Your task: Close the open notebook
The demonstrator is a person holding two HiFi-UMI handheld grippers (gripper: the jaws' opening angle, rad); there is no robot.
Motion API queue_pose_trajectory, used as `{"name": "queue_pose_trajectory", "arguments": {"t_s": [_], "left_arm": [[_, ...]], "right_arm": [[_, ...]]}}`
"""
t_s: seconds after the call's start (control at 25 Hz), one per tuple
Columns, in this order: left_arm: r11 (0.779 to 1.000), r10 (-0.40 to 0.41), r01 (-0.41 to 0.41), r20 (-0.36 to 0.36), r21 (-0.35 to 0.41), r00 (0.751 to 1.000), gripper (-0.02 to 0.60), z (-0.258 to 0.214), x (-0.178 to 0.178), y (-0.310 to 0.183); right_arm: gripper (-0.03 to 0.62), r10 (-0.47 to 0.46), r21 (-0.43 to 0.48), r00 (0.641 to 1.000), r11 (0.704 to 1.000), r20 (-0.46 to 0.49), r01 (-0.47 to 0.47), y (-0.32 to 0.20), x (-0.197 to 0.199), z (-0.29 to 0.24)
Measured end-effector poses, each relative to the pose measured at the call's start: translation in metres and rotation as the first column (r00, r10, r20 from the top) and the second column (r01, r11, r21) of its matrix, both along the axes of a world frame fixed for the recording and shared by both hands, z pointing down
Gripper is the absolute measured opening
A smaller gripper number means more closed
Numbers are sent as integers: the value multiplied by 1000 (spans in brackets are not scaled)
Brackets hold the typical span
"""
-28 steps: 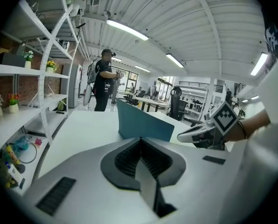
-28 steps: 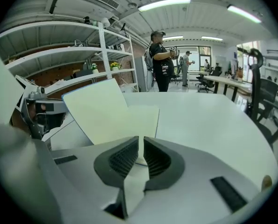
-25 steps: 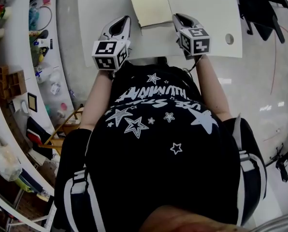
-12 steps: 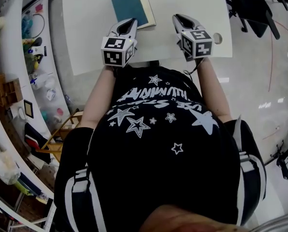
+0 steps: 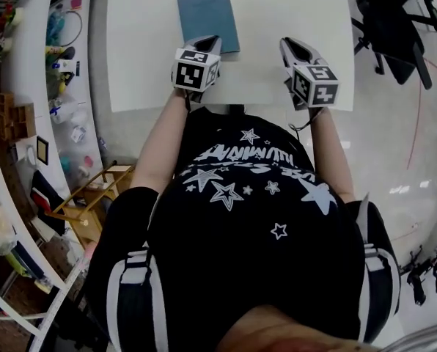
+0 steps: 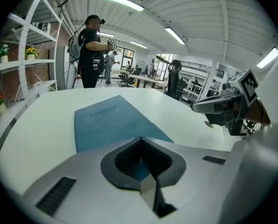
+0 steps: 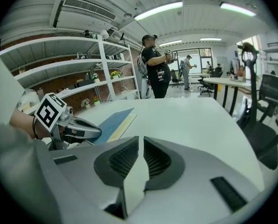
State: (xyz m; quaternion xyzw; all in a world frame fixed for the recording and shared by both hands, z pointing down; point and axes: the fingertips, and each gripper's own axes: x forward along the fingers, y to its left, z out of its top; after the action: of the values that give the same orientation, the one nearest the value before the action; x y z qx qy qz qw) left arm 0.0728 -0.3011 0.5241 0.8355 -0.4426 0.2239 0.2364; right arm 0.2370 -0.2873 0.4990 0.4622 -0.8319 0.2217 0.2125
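The notebook (image 5: 207, 17) lies closed and flat on the white table (image 5: 292, 13), teal cover up. In the left gripper view the notebook (image 6: 108, 122) shows the word "notebook" on its cover. In the right gripper view the notebook (image 7: 112, 120) shows its cream page edge. My left gripper (image 5: 207, 41) hovers over the notebook's near edge, shut with nothing between its jaws; its tips meet in its own view, left gripper (image 6: 140, 139). My right gripper (image 5: 288, 42) hangs over bare table to the right of the notebook, shut and empty, also in its own view, right gripper (image 7: 141, 139).
Shelves (image 5: 35, 86) full of small items run along the left of the table. A black office chair (image 5: 394, 28) stands at the right. Beyond the table's far edge a person (image 6: 90, 50) stands, the same person (image 7: 155, 64) in the right gripper view.
A second ago the notebook lay open with cream pages up; now it is closed, teal cover up. My left gripper moved right and now hangs over the notebook's near edge; the right one shifted slightly.
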Motion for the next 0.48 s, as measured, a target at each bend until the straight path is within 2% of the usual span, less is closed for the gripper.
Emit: {"name": "queue_pose_trajectory", "arguments": {"t_s": [0.24, 0.48], "left_arm": [[1000, -20, 20, -1, -16, 1000, 14, 2, 2, -3], [997, -47, 50, -67, 50, 997, 14, -33, -7, 6]], "right_arm": [[20, -12, -11, 1000, 1000, 9, 12, 0, 4, 0], [20, -17, 46, 998, 999, 65, 14, -4, -17, -30]]}}
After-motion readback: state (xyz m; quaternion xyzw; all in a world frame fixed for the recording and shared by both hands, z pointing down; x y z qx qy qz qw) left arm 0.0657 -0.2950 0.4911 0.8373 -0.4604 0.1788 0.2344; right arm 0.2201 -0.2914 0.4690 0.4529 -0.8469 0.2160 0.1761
